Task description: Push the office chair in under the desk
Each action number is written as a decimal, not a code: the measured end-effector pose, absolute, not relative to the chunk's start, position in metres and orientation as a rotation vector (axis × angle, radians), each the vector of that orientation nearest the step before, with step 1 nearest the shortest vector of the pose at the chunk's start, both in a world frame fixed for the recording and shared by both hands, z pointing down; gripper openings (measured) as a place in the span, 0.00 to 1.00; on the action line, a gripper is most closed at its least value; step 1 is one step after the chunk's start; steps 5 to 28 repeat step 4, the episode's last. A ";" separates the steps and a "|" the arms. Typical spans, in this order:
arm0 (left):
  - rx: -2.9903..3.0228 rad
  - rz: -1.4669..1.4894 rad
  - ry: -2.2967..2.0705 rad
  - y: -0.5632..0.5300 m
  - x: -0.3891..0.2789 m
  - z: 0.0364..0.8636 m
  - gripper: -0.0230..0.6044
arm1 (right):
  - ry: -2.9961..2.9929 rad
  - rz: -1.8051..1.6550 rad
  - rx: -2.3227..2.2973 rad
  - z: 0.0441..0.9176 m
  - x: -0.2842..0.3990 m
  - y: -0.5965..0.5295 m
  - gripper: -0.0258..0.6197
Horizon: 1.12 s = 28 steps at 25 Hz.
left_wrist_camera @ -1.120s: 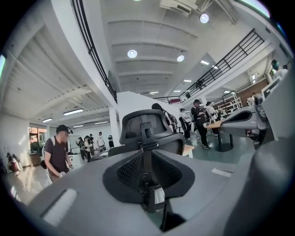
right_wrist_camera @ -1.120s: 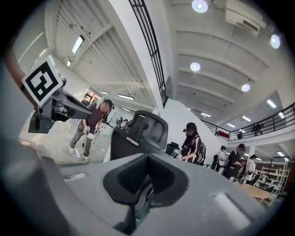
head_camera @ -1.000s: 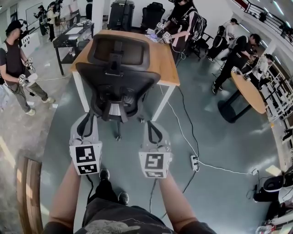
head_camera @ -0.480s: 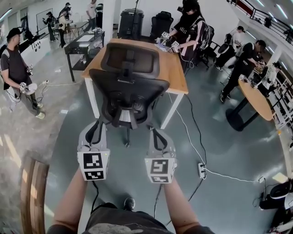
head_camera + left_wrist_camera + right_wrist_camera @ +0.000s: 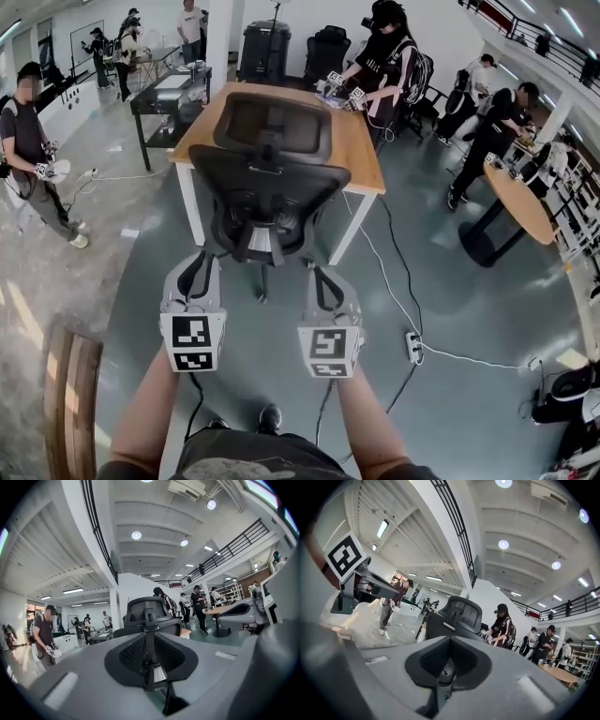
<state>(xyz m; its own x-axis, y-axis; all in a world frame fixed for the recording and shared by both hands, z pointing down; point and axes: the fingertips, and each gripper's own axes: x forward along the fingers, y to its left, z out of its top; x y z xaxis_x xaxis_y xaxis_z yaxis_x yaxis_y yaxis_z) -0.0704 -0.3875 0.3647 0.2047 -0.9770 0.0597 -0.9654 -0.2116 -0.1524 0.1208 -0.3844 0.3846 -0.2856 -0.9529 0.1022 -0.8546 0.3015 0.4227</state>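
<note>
Black office chair (image 5: 265, 192) stands at the wooden desk's (image 5: 361, 150) near edge, back toward the wearer, on grey-blue floor (image 5: 141, 281). The left tool (image 5: 199, 255) and right tool (image 5: 322, 272), both closed and empty, sit just behind its seat. Only the gripper views show ceiling lights (image 5: 136, 535). A power strip (image 5: 413, 348) lies to the right.

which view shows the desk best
The head view: the wooden desk shows its top and white legs, with the office chair in front. The left gripper view shows only a corner of it beside the chair back; in the right gripper view the chair hides nearly all.
</note>
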 end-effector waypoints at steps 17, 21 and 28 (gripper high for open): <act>-2.381 -0.211 1.908 -0.383 -0.075 0.360 0.15 | -2.220 -0.401 1.629 0.385 0.118 -0.378 0.03; -2.381 -0.211 1.908 -0.383 -0.075 0.360 0.15 | -2.220 -0.401 1.629 0.385 0.118 -0.378 0.03; -2.381 -0.211 1.908 -0.383 -0.075 0.360 0.15 | -2.220 -0.401 1.629 0.385 0.118 -0.378 0.03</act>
